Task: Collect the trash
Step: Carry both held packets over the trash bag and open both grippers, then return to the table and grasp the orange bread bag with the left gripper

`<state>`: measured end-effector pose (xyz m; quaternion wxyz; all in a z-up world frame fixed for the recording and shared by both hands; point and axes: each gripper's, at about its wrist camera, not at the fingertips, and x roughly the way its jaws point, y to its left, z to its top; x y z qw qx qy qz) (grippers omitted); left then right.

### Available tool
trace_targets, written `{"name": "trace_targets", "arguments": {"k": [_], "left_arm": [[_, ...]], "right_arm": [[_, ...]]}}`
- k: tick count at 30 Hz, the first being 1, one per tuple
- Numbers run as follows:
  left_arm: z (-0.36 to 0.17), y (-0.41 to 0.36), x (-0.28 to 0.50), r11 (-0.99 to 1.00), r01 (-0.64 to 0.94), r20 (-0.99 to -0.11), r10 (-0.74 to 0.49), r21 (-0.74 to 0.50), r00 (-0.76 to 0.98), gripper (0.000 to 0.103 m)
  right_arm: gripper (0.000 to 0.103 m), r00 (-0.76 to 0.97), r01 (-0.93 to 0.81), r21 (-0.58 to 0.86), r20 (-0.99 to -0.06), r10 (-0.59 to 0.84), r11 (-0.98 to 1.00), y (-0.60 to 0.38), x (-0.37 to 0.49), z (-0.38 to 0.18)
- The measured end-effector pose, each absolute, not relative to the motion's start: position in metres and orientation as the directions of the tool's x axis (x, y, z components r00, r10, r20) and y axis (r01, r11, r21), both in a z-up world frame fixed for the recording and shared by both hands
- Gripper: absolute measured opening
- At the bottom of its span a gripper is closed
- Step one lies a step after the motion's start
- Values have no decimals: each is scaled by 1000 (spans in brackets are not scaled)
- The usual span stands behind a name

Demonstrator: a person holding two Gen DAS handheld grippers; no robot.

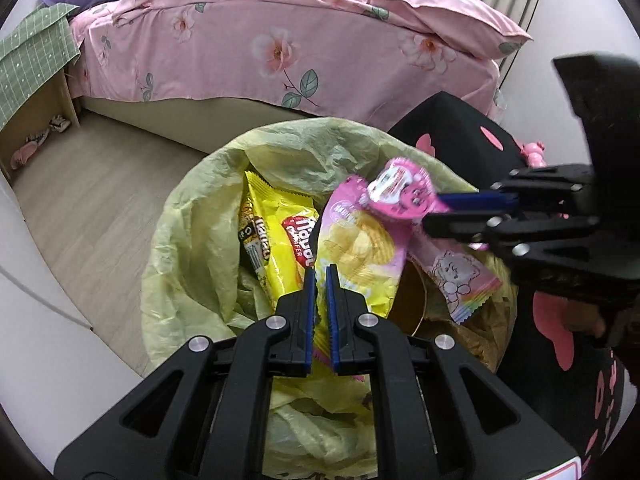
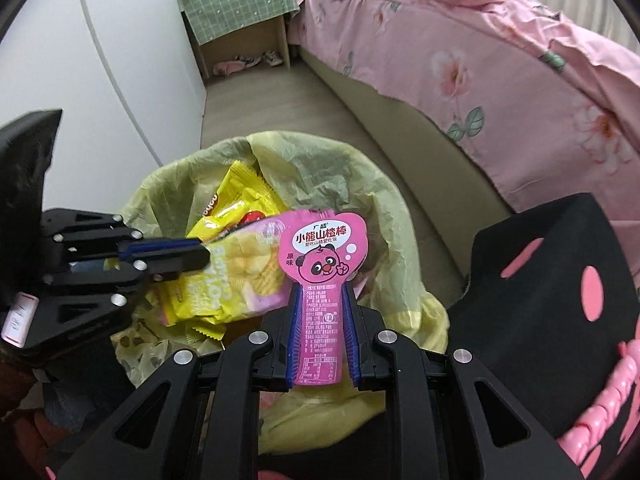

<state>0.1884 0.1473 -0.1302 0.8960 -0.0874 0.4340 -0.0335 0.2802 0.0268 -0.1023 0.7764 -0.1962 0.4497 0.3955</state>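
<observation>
A trash bin lined with a yellow-green bag (image 1: 192, 240) (image 2: 360, 184) stands on the floor by the bed. My left gripper (image 1: 321, 276) (image 2: 200, 254) is shut on a pink and yellow chip bag (image 1: 360, 252) (image 2: 240, 276), held over the bin. My right gripper (image 2: 322, 300) (image 1: 434, 210) is shut on a pink bear-faced candy wrapper (image 2: 322, 256) (image 1: 400, 192), also above the bin. A yellow wafer packet (image 1: 280, 240) (image 2: 236, 196) and a pale pink wrapper (image 1: 460, 280) lie inside the bin.
A bed with a pink floral cover (image 1: 280, 40) (image 2: 500, 60) runs behind the bin. A black cushion with pink spots (image 1: 460, 136) (image 2: 560, 280) sits at the right. A wooden nightstand with a green cloth (image 1: 36, 80) (image 2: 240, 12) stands far off. A white wall (image 2: 120, 60) is at the left.
</observation>
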Motion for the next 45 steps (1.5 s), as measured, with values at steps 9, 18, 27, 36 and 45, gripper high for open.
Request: {"name": "trace_targets", "arguments": {"k": [9, 18, 27, 36, 45], "left_arm": [[-123, 159, 187, 979, -37, -770, -133, -199, 624, 6], [-115, 173, 180, 967, -66, -756, -150, -247, 638, 9], [-79, 190, 162, 949, -167, -705, -76, -269, 705, 37], [-35, 128, 149, 962, -45, -614, -135, -269, 778, 50], [-45, 16, 166, 937, 177, -634, -336, -301, 696, 52]], "right_arm": [[19, 293, -785, 59, -842, 454, 617, 23, 279, -99], [20, 314, -771, 73, -820, 478, 632, 26, 276, -91], [41, 345, -774, 46, -805, 482, 631, 14, 256, -75], [41, 509, -678, 8, -716, 478, 735, -85, 208, -26], [52, 708, -411, -81, -655, 262, 908, -249, 146, -21]]}}
